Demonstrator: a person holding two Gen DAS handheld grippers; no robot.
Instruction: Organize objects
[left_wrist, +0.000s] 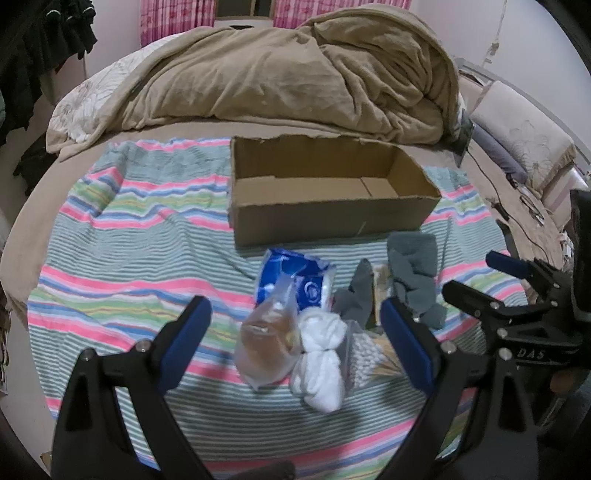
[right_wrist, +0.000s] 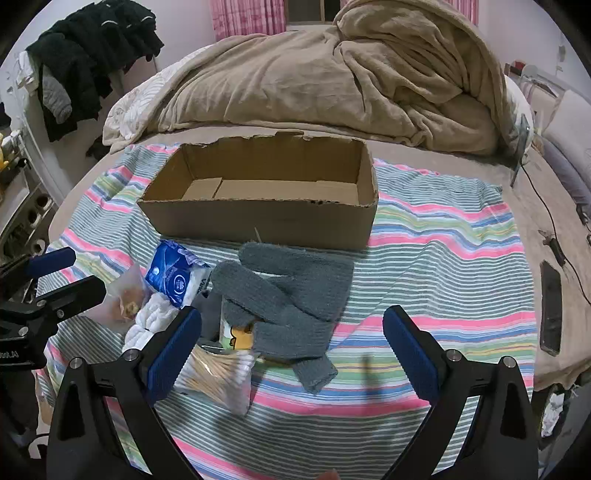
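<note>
An open cardboard box (left_wrist: 325, 195) (right_wrist: 266, 199) stands empty on a striped towel (left_wrist: 122, 236) (right_wrist: 443, 243). In front of it lies a pile: a blue tissue pack (left_wrist: 295, 280) (right_wrist: 173, 273), a clear bag with brownish contents (left_wrist: 266, 343) (right_wrist: 123, 299), white rolled socks (left_wrist: 321, 365) (right_wrist: 147, 325), grey fuzzy socks (left_wrist: 413, 273) (right_wrist: 291, 295) and a bag of cotton swabs (right_wrist: 221, 373). My left gripper (left_wrist: 295, 343) is open above the clear bag and white socks. My right gripper (right_wrist: 291, 354) is open above the grey socks' near end.
A rumpled tan blanket (left_wrist: 295, 74) (right_wrist: 332, 74) fills the bed behind the box. A dark phone (right_wrist: 550, 310) and cables (right_wrist: 546, 218) lie on the right of the bed. Black clothes (right_wrist: 92, 55) hang at the far left.
</note>
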